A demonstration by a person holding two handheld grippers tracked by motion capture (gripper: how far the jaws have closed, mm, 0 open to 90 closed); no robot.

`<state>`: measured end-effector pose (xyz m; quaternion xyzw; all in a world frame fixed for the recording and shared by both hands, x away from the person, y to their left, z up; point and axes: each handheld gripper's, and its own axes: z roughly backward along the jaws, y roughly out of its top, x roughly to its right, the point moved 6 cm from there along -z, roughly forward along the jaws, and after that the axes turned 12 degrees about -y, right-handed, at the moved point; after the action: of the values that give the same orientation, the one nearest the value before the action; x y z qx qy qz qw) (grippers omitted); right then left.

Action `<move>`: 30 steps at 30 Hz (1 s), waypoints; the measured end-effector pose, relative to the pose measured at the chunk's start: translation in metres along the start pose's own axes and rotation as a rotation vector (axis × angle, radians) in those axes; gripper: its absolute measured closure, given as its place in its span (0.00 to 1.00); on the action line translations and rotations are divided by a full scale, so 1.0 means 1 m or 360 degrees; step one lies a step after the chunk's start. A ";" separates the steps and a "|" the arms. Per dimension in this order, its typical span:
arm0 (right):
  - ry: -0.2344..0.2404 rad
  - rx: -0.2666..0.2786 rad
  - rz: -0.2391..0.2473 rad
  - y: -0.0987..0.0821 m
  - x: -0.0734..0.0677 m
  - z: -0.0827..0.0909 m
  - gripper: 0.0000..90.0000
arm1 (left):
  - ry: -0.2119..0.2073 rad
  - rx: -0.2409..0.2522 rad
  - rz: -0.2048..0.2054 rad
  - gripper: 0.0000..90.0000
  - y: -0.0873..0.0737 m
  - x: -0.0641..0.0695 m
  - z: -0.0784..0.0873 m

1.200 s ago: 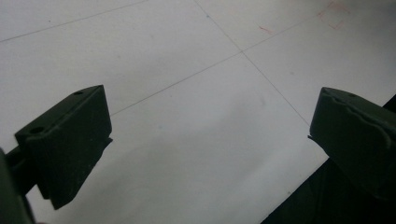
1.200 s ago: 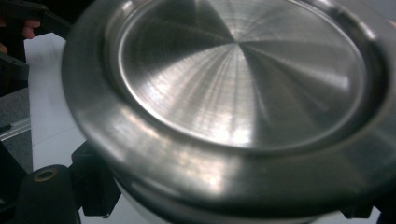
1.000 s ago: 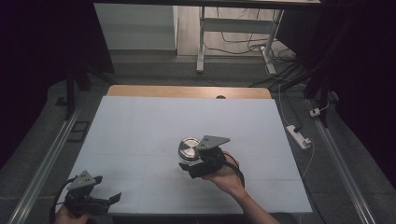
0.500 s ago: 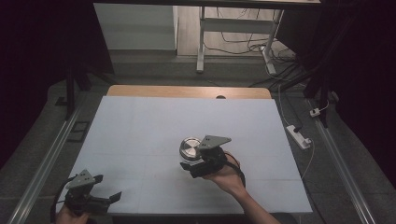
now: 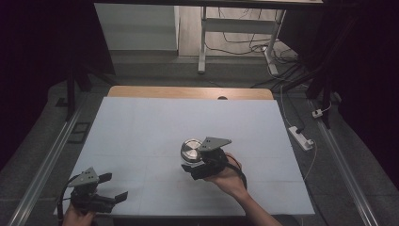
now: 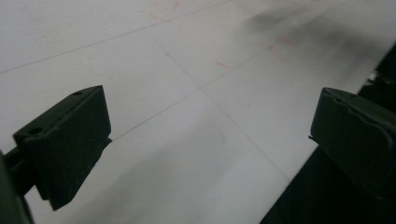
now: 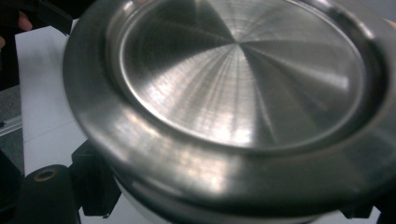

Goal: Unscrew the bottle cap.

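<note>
At the near left edge of the white worktop (image 5: 141, 122), the left hand-held gripper (image 5: 114, 187) hovers with its jaws spread wide and nothing between them. Farther in, near the middle, the right hand-held gripper (image 5: 190, 162) is clamped on a round steel lid (image 5: 191, 149), gripped from its near side. The lid's brushed, recessed face points upward and is tilted slightly; being circular, it has no clear long axis.

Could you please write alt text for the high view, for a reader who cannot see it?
A person's right gripper is closed on a round, shiny metal lid near the middle of a white table. The left gripper rests at the table's near left corner, jaws open and holding nothing. Beyond the table, cables trail across a dim floor.
</note>
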<state>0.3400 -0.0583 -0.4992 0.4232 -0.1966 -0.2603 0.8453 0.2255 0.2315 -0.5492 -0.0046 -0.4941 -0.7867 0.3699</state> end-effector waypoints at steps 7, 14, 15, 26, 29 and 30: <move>-0.0019 -0.0032 0.0033 -0.004 -0.002 -0.004 0.16 | -0.0090 0.0048 -0.0057 0.00 0.011 0.006 -0.004; -0.0006 -0.0035 0.0034 -0.004 -0.005 -0.005 0.16 | -0.0117 0.0119 -0.0071 0.00 0.023 0.009 0.001; -0.0004 -0.0034 0.0028 -0.004 -0.005 -0.005 0.16 | -0.0115 0.0124 -0.0070 0.00 0.025 0.009 0.002; 0.0032 -0.0001 0.0020 -0.001 -0.006 -0.001 0.16 | -0.0108 0.0138 -0.0230 0.00 0.050 0.020 0.003; 0.0031 0.0012 0.0018 0.000 -0.006 0.001 0.16 | -0.0127 0.0152 -0.0261 0.00 0.058 0.020 0.000; 0.0033 0.0014 0.0016 0.001 -0.006 0.001 0.16 | -0.0137 0.0154 -0.0277 0.00 0.062 0.020 -0.001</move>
<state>0.3351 -0.0555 -0.4986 0.4286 -0.1912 -0.2507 0.8467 0.2474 0.2045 -0.4945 0.0224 -0.5456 -0.7901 0.2784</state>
